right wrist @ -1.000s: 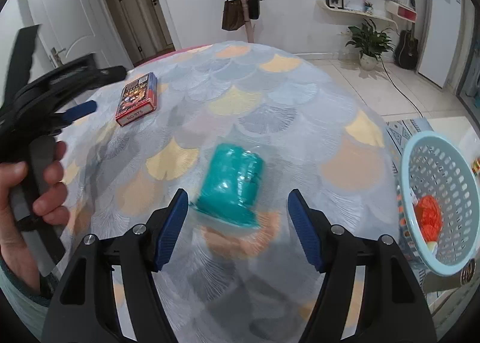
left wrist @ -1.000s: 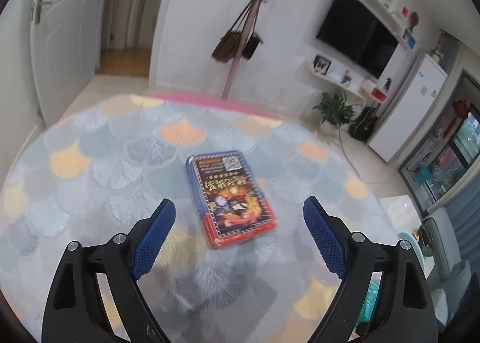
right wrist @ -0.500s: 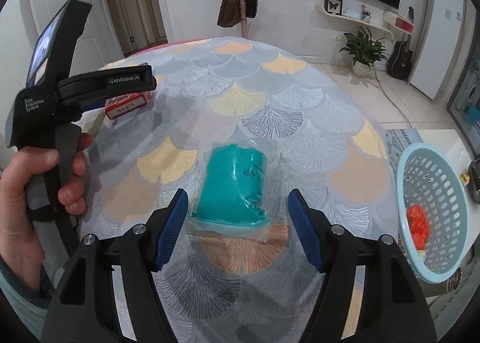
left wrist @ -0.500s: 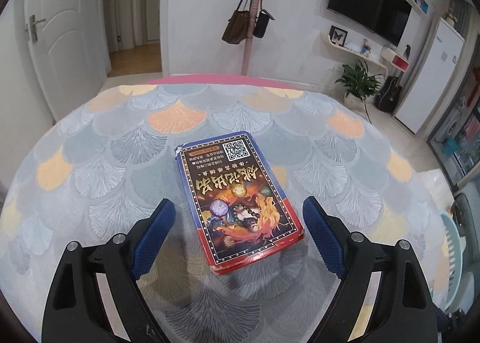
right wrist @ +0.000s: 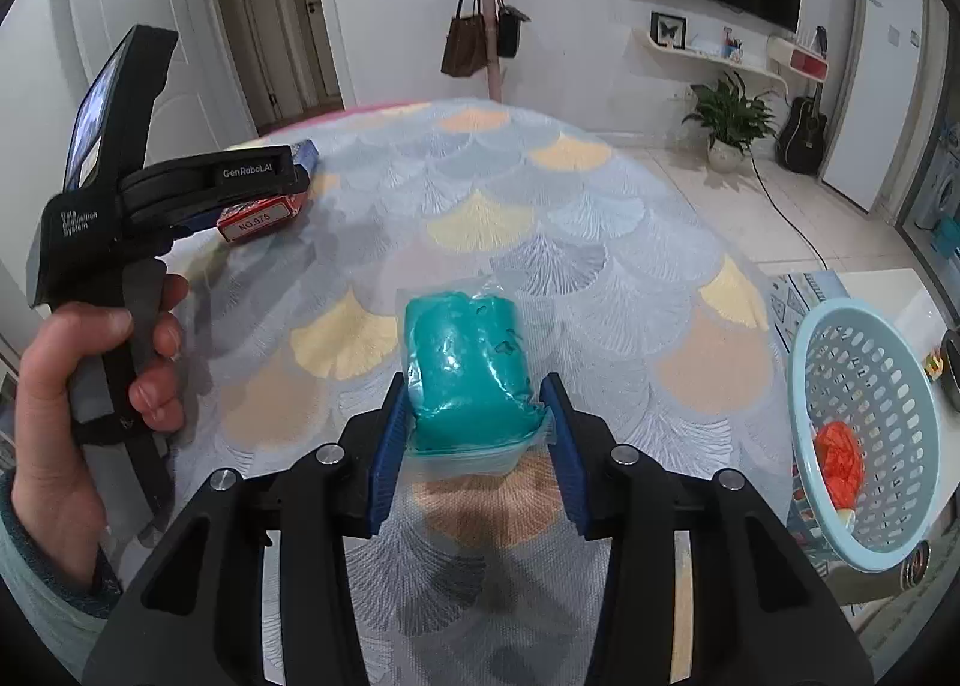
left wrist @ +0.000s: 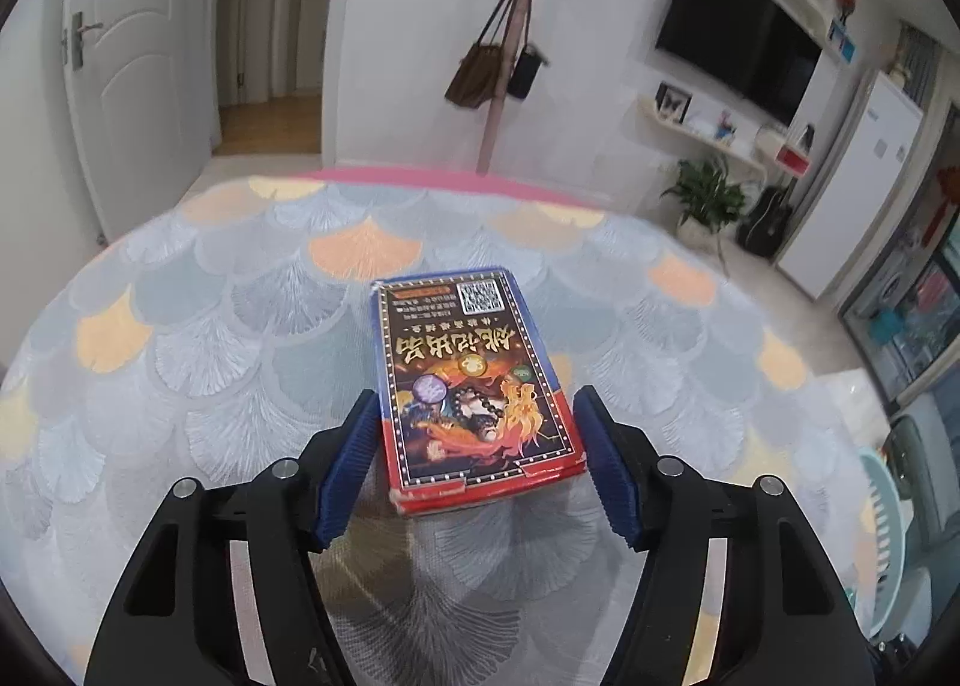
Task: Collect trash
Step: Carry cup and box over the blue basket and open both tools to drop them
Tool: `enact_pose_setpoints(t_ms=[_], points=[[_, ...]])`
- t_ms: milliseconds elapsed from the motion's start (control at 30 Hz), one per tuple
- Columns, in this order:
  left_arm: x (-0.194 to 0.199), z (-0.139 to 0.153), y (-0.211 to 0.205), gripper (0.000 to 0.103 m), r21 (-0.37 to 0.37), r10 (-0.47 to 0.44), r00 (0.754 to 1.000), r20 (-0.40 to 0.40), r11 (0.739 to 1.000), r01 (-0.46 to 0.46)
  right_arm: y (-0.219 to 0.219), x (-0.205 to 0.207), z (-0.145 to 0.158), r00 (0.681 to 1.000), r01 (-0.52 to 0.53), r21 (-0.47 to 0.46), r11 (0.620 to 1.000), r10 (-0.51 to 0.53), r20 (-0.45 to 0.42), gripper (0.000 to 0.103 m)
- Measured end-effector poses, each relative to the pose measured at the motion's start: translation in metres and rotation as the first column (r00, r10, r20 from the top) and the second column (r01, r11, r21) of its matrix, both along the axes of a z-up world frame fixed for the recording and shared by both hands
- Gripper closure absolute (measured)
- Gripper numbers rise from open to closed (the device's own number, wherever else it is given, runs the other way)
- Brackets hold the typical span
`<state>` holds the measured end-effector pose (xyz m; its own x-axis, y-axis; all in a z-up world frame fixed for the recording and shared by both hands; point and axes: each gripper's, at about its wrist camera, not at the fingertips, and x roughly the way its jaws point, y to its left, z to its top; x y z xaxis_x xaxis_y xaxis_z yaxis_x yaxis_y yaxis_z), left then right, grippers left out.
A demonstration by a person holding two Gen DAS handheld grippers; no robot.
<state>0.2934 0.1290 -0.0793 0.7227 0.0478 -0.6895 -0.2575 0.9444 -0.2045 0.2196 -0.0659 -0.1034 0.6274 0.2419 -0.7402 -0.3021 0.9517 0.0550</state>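
A red and blue card box (left wrist: 474,386) lies on the round table with the scale-pattern cloth (left wrist: 210,326). My left gripper (left wrist: 477,464) has closed around its near end, the blue pads touching both sides. A teal packet in clear plastic (right wrist: 468,368) lies in the middle of the table. My right gripper (right wrist: 477,446) is closed on its near end, pads pressing both sides. The left gripper (right wrist: 180,188) and the card box (right wrist: 264,212) also show in the right wrist view at far left.
A light blue basket (right wrist: 864,422) stands beside the table at the right, with an orange scrap (right wrist: 840,458) inside. A coat stand with bags (left wrist: 498,62), a door, a TV wall and a potted plant lie beyond the table.
Both grippers moved forward over their objects and narrowed from wide open. The left now clamps the card box, the right clamps the teal packet.
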Motion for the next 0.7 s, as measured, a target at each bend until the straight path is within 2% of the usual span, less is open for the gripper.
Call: enact_pose_setpoints(t_ms=[67, 233, 333, 500, 633, 700], points=[[-0.006, 0.006, -0.006, 0.040, 0.011, -0.027, 0.999, 0.044, 1.000, 0.026, -0.003, -0.002, 0.002, 1.000, -0.001, 0.021, 1.000, 0.001, 0.013, 0.062], [-0.019, 0.018, -0.022, 0.040, 0.001, -0.078, 0.994, 0.078, 0.997, 0.078, -0.025, -0.008, 0.011, 0.999, -0.003, 0.138, 0.990, -0.005, 0.053, 0.062], [-0.032, 0.032, -0.038, 0.040, 0.013, -0.123, 0.985, 0.118, 0.992, 0.123, -0.034, -0.016, 0.018, 0.996, 0.016, 0.135, 0.991, -0.029, 0.090, 0.062], [-0.049, 0.057, -0.081, 0.040, 0.037, -0.237, 0.954, 0.186, 0.972, 0.234, -0.063, -0.025, 0.037, 0.986, 0.078, 0.147, 0.986, -0.098, 0.136, 0.063], [-0.050, 0.065, -0.135, 0.040, 0.098, -0.355, 0.916, 0.185, 0.935, 0.342, -0.095, -0.030, 0.051, 0.969, 0.148, 0.144, 0.978, -0.173, 0.177, 0.063], [-0.050, 0.066, -0.155, 0.040, 0.099, -0.393, 0.899, 0.194, 0.919, 0.381, -0.119, -0.032, 0.055, 0.959, 0.194, 0.162, 0.968, -0.221, 0.175, 0.063]])
